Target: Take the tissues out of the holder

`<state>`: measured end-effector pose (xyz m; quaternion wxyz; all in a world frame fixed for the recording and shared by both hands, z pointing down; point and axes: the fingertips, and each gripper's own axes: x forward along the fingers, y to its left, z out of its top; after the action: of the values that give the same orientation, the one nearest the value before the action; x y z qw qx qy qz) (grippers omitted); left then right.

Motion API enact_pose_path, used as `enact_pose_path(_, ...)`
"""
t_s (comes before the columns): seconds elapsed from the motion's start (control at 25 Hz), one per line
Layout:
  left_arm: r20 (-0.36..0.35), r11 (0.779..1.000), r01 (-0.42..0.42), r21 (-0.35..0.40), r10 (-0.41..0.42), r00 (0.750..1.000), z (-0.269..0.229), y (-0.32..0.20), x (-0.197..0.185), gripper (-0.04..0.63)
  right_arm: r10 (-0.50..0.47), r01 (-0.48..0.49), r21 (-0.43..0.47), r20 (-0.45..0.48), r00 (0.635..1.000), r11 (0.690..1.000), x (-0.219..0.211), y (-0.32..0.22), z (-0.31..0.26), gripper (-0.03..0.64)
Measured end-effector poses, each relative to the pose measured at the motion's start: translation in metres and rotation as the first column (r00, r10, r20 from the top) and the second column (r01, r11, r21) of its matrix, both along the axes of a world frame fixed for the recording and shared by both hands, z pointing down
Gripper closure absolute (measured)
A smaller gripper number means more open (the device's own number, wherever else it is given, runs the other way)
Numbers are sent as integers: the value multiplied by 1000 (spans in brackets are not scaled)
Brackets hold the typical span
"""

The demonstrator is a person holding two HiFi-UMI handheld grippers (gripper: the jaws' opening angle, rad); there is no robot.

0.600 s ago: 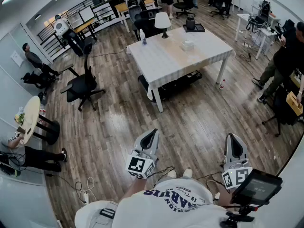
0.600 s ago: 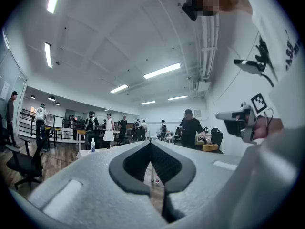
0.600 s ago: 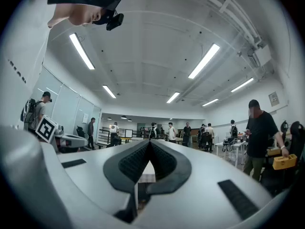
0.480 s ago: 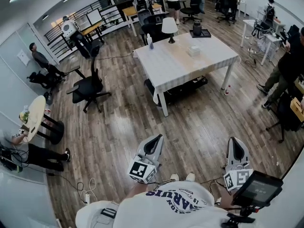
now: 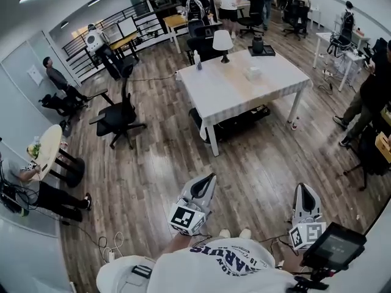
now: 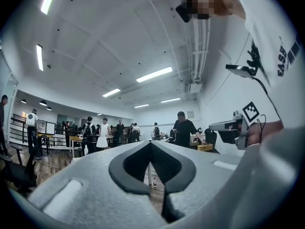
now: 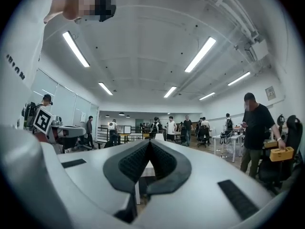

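Now, my left gripper (image 6: 150, 146) is clenched, pads meeting on nothing | my right gripper (image 7: 150, 144) likewise clenched, empty | head view alone shows tissue holder (image 5: 252, 73) on white table (image 5: 220, 96), toward its far right edge, well apart from both.

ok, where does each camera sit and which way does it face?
Head view: on the person's head, steeply down and forward at floor and white table; shows shirt, left hand-held gripper, right hand-held gripper.
Left gripper view: rides that gripper, level along its shut jaws; shirt and the right one at right.
Right gripper view: same, mirrored; the left one at left.
Shared: each gripper view catches the other gripper; head view sees both.
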<state>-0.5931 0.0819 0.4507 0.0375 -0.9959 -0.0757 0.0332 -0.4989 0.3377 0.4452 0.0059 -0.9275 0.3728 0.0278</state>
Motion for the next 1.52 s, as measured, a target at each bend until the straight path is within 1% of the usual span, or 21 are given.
enact_pose_path(0.12,1,1000,-8,2,8,1000,3,3,3,594,-20,20,-13,10,1000,1000,0,-1,5,609)
enact_pose_path(0.2,8,1000,-9,-10,9,1000,3,7,10,594,-65,65,-54,8,998,996,2,-5,8,609)
enact_pose_path(0.28,20,1000,-7,-17,7,1000,3,12,18,594,-81,81,-110,3,997,991,7,-7,13,607)
enact_pose_path(0.32,26,1000,-5,-18,5,1000,3,15,21,594,-85,86,-122,9,996,989,11,-7,14,607)
enact_pose_path(0.52,50,1000,9,2,-9,999,3,27,37,594,-100,104,-56,64,993,993,34,4,17,607)
enact_pose_path(0.72,92,999,50,12,-51,994,15,36,50,594,-112,114,-41,52,992,993,57,21,29,607)
enact_pose_path(0.84,99,996,89,-1,-88,991,21,49,60,594,-108,112,-65,60,992,992,78,33,43,607)
enact_pose_path(0.96,124,995,95,-19,-92,988,28,60,71,594,-125,130,-55,85,989,990,94,37,49,607)
enact_pose_path(1.08,142,996,93,-12,-90,986,30,62,86,594,-159,162,-47,70,985,986,105,32,44,607)
enact_pose_path(1.2,130,995,99,-29,-94,987,28,59,98,594,-166,170,-53,65,984,984,112,29,45,607)
enact_pose_path(1.36,110,995,99,-14,-97,989,26,52,116,594,-142,146,-31,104,984,989,125,26,51,607)
enact_pose_path(1.52,106,997,82,-11,-80,991,28,42,143,594,-146,151,-52,95,985,987,141,12,49,607)
